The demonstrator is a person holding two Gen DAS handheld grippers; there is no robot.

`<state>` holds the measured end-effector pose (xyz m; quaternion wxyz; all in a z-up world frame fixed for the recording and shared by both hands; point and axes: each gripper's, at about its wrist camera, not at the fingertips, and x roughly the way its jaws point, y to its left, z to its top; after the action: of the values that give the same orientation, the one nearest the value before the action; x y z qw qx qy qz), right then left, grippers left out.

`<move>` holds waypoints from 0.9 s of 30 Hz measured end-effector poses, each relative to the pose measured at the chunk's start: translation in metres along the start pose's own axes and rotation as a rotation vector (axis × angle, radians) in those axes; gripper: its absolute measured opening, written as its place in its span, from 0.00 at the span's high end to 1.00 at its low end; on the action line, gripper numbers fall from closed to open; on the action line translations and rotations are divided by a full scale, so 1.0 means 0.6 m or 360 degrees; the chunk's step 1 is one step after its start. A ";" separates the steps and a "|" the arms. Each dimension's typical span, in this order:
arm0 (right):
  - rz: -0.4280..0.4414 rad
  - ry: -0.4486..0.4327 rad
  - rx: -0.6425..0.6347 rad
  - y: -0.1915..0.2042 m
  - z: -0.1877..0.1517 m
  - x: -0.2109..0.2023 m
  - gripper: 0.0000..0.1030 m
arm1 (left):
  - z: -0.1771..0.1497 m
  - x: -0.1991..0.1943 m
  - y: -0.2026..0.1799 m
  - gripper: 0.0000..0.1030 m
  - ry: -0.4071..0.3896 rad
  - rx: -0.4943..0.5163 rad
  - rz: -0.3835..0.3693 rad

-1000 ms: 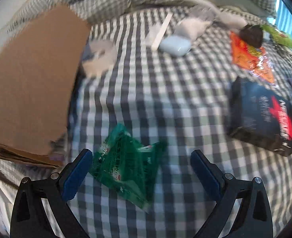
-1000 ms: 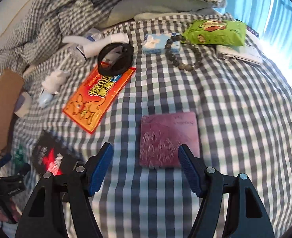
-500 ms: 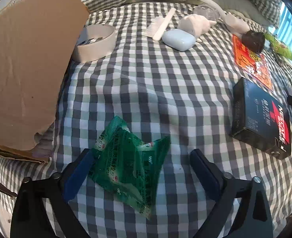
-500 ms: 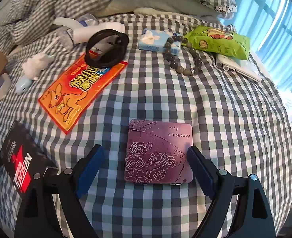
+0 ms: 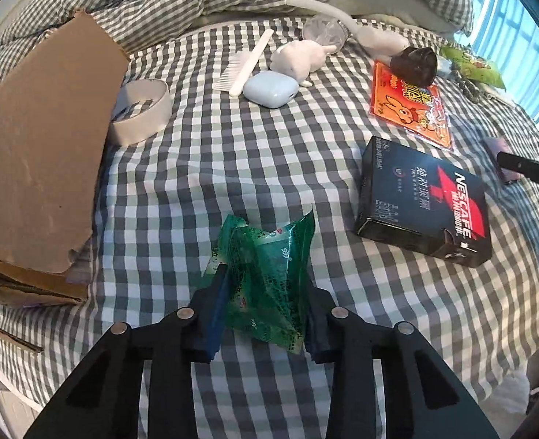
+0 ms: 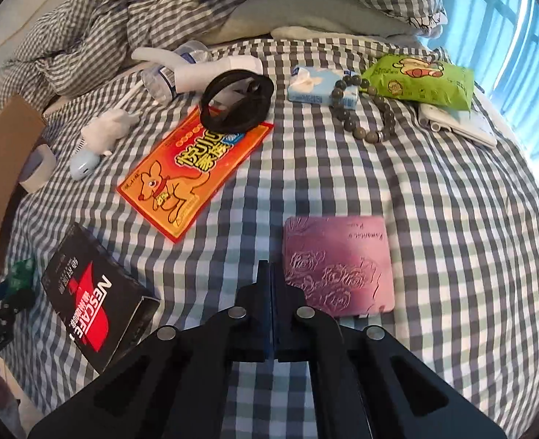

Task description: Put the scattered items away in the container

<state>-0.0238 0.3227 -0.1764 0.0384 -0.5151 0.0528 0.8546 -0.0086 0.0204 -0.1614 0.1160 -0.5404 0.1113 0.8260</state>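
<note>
The green foil sachet [image 5: 269,274] is pinched by the closing left gripper [image 5: 267,300], right of the cardboard box [image 5: 38,153]; the right gripper [image 6: 271,292] is pressed together empty, left of the purple wallet [image 6: 339,263]

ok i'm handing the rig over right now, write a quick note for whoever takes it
Left tool: jaws closing on the green packet, which sits between the pads, crumpled.
Right tool: shut and empty, beside the left edge of the purple embossed case, which lies flat on the bed.
Container: cardboard box at the bed's left edge.
Done: no item seen in the box; its inside is hidden.
Left: box the green packet, then the purple case, Nescafe box, orange packet, black ring, bead bracelet, tissue pack, green snack bag, tape roll, comb, blue case.
</note>
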 end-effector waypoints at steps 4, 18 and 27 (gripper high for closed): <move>-0.0002 0.0015 -0.0015 0.001 -0.010 0.005 0.95 | 0.012 0.022 0.014 0.66 0.0024 -0.0014 0.0013; -0.0120 -0.0094 -0.0048 -0.041 0.012 0.002 0.30 | 0.009 0.061 0.047 0.23 0.0027 -0.0113 0.0043; -0.0247 -0.0061 -0.0145 -0.050 0.015 0.046 0.21 | 0.010 0.048 0.035 0.44 0.0022 -0.0024 0.0022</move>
<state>-0.0408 0.3537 -0.1980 0.0821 -0.5025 -0.0268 0.8603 -0.0316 0.0046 -0.1841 0.1054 -0.5460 0.1097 0.8238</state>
